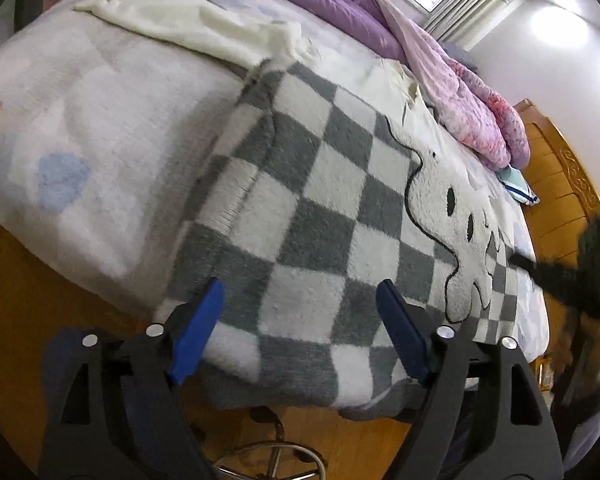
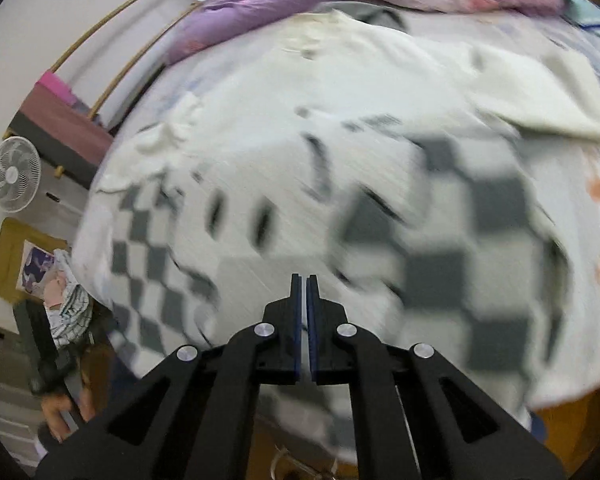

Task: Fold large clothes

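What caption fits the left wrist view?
Open left gripper above the checkered sweater spread on the bed.

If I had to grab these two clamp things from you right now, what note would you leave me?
Left hand-held gripper: open, empty, over the near edge of the checkered fleece garment.
Right hand-held gripper: shut, with nothing visibly held, above the same garment; its view is blurred.
The garment lies spread on the bed, cat-face print up, one cream sleeve stretched out.
Done: laid out, with a crease along one side.
Left: fold the sleeves in, then the body.
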The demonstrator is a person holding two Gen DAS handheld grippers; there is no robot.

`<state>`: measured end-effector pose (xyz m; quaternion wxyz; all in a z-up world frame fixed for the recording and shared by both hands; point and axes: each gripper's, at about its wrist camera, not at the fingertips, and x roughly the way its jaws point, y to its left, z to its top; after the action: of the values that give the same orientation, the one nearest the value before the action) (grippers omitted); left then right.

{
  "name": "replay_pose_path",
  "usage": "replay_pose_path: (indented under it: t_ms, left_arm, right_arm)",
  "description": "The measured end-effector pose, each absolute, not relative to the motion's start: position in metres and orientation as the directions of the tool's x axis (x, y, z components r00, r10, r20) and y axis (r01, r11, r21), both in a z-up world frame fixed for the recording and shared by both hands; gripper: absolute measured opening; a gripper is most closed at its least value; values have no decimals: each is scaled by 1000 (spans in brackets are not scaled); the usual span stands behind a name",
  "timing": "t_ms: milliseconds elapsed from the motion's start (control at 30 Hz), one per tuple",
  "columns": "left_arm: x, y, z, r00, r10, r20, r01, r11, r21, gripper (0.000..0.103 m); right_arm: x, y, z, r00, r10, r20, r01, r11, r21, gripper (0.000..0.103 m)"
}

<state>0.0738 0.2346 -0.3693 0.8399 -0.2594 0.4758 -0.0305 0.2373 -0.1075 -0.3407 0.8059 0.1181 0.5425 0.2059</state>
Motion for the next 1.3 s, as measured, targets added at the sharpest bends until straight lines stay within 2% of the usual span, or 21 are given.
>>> replay_pose_path:
  t_ms: [133,200,267,400,500,667,833,933,1100,1300]
  left_arm:
    - [59,253,-369,566,-294,-770,-235,838,-492,80]
    - [53,262,-370,573,-292,-766,-265,818,-511,84]
    - [46,270,-377,563,-283,-776,-306,801,-514,85]
    - [36,285,-393,539,-268,-799,-366,779,-509,85]
    - [32,294,-408,522,-328,-787,-408,714,-568,85]
    - [34,288,-422,497,-365,-787,-420,693,-586,85]
    - [37,277,-428,500,-361,-787,-408,704,-582,86]
    - [35,278,-437,495,-375,-784,-431,678,-596,86]
    - [32,277,-446,489,-383,-784,-449,660,-602,87]
    - [30,277,-460,514,-386,-766,-449,639,-624,87]
  right_arm:
    - [283,-63,-346,310,431,-848,-223,899,376,2]
    - [298,-48,-355,300,382,-874,-207,921,331,2]
    - [310,-37,-369,294,309,-905,-202,945,257,0]
    - [328,-29,-402,246,264,-933,-194,956,219,0]
    - [331,-32,-411,246,289,-925,-159,954,255,0]
    - [309,-44,-396,219,331,-918,-153,941,303,0]
    - [239,-55,-388,184,366,-912,-224,919,324,0]
    - [213,-68,-397,180,393,-902,-199,912,358,0]
    - [207,-75,-418,235,415,-879,-176,907,382,0]
    - [195,-80,-408,252,426,-869,-156,904,398,0]
